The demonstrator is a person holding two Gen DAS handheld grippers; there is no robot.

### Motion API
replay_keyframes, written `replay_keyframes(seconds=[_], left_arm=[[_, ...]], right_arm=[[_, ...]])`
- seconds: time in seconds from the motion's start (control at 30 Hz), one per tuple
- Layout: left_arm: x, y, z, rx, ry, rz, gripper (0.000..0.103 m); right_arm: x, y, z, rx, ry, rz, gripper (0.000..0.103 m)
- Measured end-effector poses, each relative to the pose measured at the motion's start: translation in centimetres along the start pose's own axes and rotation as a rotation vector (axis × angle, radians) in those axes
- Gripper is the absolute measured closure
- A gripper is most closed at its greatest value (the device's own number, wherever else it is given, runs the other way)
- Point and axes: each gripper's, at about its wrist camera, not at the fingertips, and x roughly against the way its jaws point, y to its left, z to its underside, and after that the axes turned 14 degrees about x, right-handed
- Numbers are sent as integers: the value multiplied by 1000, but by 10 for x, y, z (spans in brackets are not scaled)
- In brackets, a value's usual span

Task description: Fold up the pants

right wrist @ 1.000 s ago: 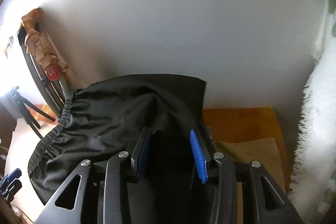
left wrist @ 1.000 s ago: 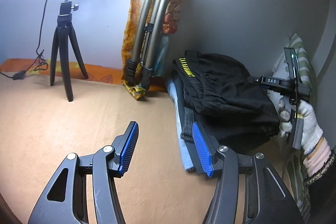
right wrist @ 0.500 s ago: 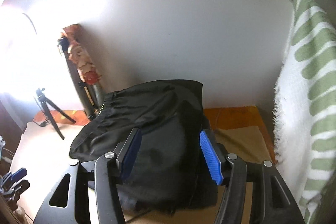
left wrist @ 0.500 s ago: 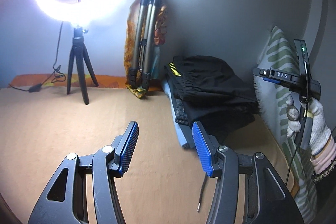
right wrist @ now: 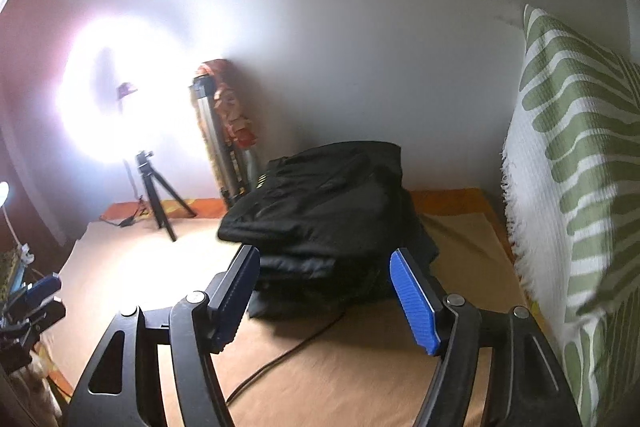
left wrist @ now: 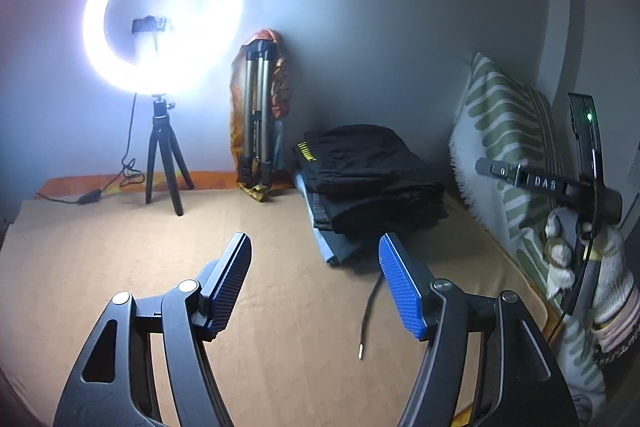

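Left wrist view: a tan bed surface (left wrist: 120, 287) carries the folded black pants (left wrist: 372, 175), topping a stack of clothes by the back wall, long axis running from the yellow-printed waistband toward the green-patterned pillow (left wrist: 504, 131). Garments beneath are mostly hidden. Both claws are spreading with nothing between them: left gripper (left wrist: 316, 267), right gripper (right wrist: 326, 277). Glare washes out the ring light (left wrist: 160, 15).
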Motion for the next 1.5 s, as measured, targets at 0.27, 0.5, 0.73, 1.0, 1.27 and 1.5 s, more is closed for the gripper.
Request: replay_keyframes(seconds=[0.27,0.5,0.73,1.0,1.27,1.5], left_arm=[[14,7,19,-25,-3,-9,35],[16,19,33,-17,12,-35,30],[13,28,41,-6,10,-68,27],[16,34,51,-25,0,-98,22],[15,45,59,-22,19,-142,20],[17,52,61,-10,20,-161,20]], right_arm=[[32,41,44,16,-6,16,31],[40,62,73,11,-11,71,17],[38,81,87,3,14,94,15],[48,106,97,-13,-18,130,0],[54,117,95,-30,-70,150,0],[44,119,99,-39,-53,143,0]])
